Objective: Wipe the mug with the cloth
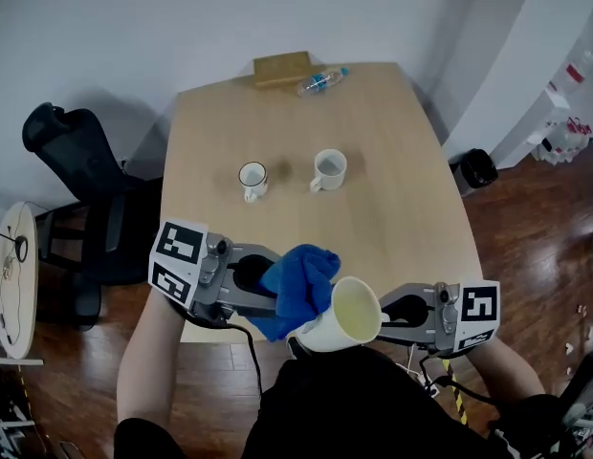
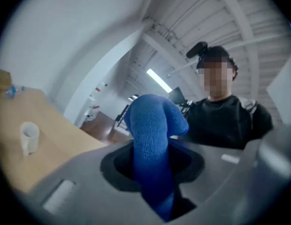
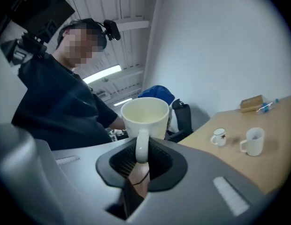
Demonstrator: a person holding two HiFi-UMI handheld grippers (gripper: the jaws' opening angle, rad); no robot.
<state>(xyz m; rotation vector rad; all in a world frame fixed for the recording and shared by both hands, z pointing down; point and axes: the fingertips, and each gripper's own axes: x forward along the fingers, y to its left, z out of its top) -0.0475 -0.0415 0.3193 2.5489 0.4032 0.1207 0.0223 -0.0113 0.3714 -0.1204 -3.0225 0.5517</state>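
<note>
Table point(image 1: 392, 132) edge: level left gripper point(image 1: 256, 281) clamps cloth point(image 1: 301, 280); level right gripper point(image 1: 400, 312) clamps mug point(image 1: 349, 316) handle.

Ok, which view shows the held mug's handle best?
The right gripper view: the mug faces the camera, its handle pinched in the right gripper. The head view shows only its mouth and side next to the blue cloth, handle hidden. The left gripper view misses it.
</note>
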